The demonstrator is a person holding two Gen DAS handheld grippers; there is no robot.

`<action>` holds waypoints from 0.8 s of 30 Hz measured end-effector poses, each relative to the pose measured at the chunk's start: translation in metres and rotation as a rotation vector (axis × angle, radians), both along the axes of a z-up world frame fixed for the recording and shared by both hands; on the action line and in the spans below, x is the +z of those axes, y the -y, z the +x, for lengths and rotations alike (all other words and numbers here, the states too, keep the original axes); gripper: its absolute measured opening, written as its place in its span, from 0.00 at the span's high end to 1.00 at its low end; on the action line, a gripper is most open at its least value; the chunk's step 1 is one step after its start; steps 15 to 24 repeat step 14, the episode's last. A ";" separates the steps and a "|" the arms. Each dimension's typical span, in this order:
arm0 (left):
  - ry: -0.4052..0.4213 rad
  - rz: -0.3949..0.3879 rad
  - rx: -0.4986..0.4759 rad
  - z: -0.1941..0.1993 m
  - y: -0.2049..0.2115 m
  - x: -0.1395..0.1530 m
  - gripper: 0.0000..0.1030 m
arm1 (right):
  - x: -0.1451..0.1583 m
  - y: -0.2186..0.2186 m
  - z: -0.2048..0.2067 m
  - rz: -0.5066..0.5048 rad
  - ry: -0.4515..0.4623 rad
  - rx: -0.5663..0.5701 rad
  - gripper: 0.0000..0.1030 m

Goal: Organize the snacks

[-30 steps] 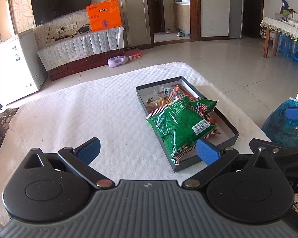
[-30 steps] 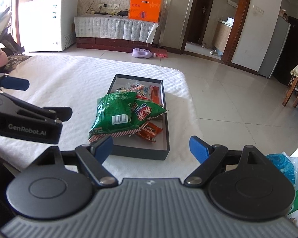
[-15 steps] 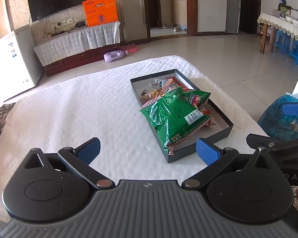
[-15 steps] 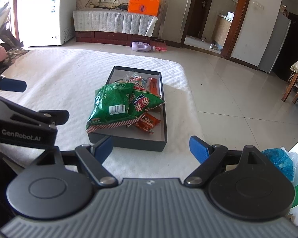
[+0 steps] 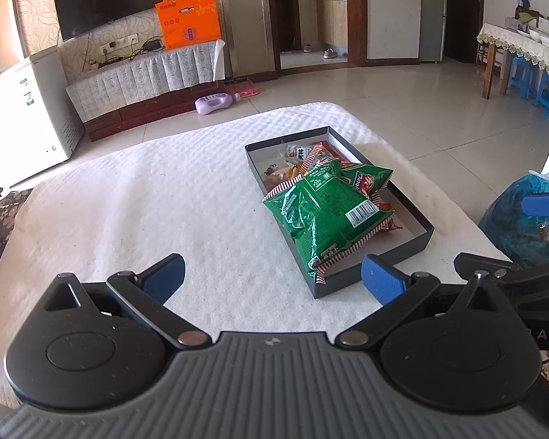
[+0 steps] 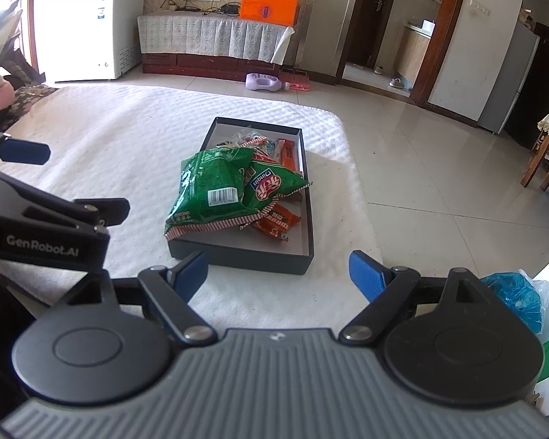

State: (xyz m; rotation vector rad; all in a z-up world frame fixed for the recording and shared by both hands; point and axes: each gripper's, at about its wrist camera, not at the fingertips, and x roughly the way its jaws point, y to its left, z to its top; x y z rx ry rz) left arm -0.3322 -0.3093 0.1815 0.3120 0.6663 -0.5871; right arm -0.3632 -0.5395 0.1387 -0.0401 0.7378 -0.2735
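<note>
A shallow dark box (image 5: 413, 245) (image 6: 245, 254) sits on the white cloth-covered table, holding several snack packets. A big green bag (image 5: 325, 212) (image 6: 210, 186) lies on top, overhanging the box's near left edge, with a second green packet (image 6: 271, 183) beside it and orange wrappers (image 6: 278, 221) below. My left gripper (image 5: 272, 278) is open and empty, above the cloth in front of the box. My right gripper (image 6: 278, 269) is open and empty, just short of the box's near wall.
The white cloth (image 5: 146, 201) spreads left of the box. A blue plastic bag (image 5: 523, 216) (image 6: 512, 296) sits off the table's right side. Beyond the table are tiled floor, a purple bottle (image 5: 214, 103), a white freezer (image 5: 22, 117) and a TV cabinet.
Both grippers have drawn back slightly from the box and tilted a little; the box looks a bit farther off. Both stay open and empty. The snacks have not moved.
</note>
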 end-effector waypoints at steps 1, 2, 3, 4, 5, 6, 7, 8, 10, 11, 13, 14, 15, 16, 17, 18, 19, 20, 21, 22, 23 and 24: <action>-0.001 -0.001 0.001 0.000 0.000 0.000 0.00 | 0.000 0.000 0.000 0.000 -0.001 0.003 0.17; -0.003 -0.001 0.002 0.000 -0.001 0.000 0.00 | 0.000 -0.001 0.000 -0.001 -0.002 0.006 0.17; -0.004 0.000 0.004 0.000 -0.001 -0.001 0.00 | -0.001 -0.001 0.001 -0.002 -0.003 0.007 0.17; -0.005 0.001 0.004 0.001 -0.001 -0.001 0.00 | -0.001 -0.002 0.001 -0.003 -0.004 0.008 0.17; -0.007 0.002 0.004 0.001 -0.001 -0.002 0.00 | -0.001 -0.002 0.001 -0.003 -0.006 0.009 0.17; -0.006 0.003 0.004 0.001 -0.001 -0.002 0.00 | -0.001 -0.003 0.001 -0.003 -0.007 0.012 0.17; -0.002 -0.002 0.003 0.001 -0.001 -0.002 0.00 | -0.001 -0.003 0.001 -0.003 -0.007 0.013 0.17; 0.005 -0.008 0.007 0.001 -0.003 -0.002 0.00 | -0.001 -0.004 0.001 -0.003 -0.006 0.013 0.17; 0.015 -0.006 0.018 0.001 -0.003 -0.002 0.00 | -0.001 -0.005 0.001 -0.002 -0.004 0.018 0.17; 0.011 -0.007 0.013 0.002 -0.003 -0.003 0.00 | -0.001 -0.005 0.002 -0.003 -0.004 0.020 0.17; -0.001 -0.011 -0.002 0.002 -0.003 -0.004 0.00 | -0.001 -0.006 0.002 -0.005 -0.002 0.023 0.17; 0.005 -0.008 -0.002 0.001 -0.002 -0.004 0.00 | -0.001 -0.006 0.002 -0.007 -0.003 0.023 0.17; 0.005 -0.008 -0.002 0.001 -0.002 -0.004 0.00 | -0.001 -0.006 0.002 -0.007 -0.003 0.023 0.17; 0.005 -0.008 -0.002 0.001 -0.002 -0.004 0.00 | -0.001 -0.006 0.002 -0.007 -0.003 0.023 0.17; 0.005 -0.008 -0.002 0.001 -0.002 -0.004 0.00 | -0.001 -0.006 0.002 -0.007 -0.003 0.023 0.17; 0.005 -0.008 -0.002 0.001 -0.002 -0.004 0.00 | -0.001 -0.006 0.002 -0.007 -0.003 0.023 0.17; 0.005 -0.008 -0.002 0.001 -0.002 -0.004 0.00 | -0.001 -0.006 0.002 -0.007 -0.003 0.023 0.17; 0.005 -0.008 -0.002 0.001 -0.002 -0.004 0.00 | -0.001 -0.006 0.002 -0.007 -0.003 0.023 0.17; 0.005 -0.008 -0.002 0.001 -0.002 -0.004 0.00 | -0.001 -0.006 0.002 -0.007 -0.003 0.023 0.17; 0.005 -0.008 -0.002 0.001 -0.002 -0.004 0.00 | -0.001 -0.006 0.002 -0.007 -0.003 0.023 0.17; 0.005 -0.008 -0.002 0.001 -0.002 -0.004 0.00 | -0.001 -0.006 0.002 -0.007 -0.003 0.023 0.17; 0.005 -0.008 -0.002 0.001 -0.002 -0.004 0.00 | -0.001 -0.006 0.002 -0.007 -0.003 0.023 0.17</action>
